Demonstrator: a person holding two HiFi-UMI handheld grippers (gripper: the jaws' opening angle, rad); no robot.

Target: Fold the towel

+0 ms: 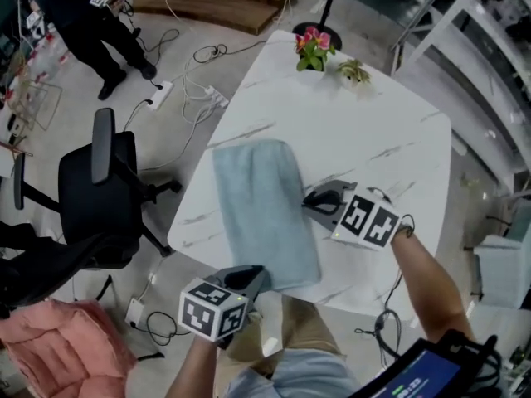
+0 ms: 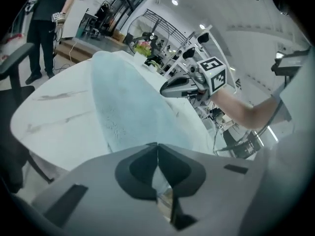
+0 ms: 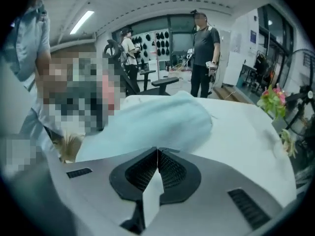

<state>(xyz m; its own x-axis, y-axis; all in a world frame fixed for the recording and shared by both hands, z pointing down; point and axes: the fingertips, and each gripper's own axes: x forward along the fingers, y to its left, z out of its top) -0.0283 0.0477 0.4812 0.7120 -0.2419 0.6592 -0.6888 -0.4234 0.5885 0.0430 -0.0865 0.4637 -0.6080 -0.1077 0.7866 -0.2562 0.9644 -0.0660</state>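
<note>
Both closed, likely empty: left gripper [image 2: 157, 144], right gripper [image 3: 157, 150]; towel [image 1: 261, 210] whole overhead.

Head cam is looking steeply down, taking in the whole surface [image 1: 365, 131]. Left claw [image 2: 157, 144] cam is sitting low at the near edge, facing along the towel [image 2: 128, 107] toward the flowers [image 2: 142, 47] and catching the right claw [image 2: 167, 90]. Right claw cam is looking across the towel toward the chair [image 3: 165, 81]. All three are sharing the towel.
</note>
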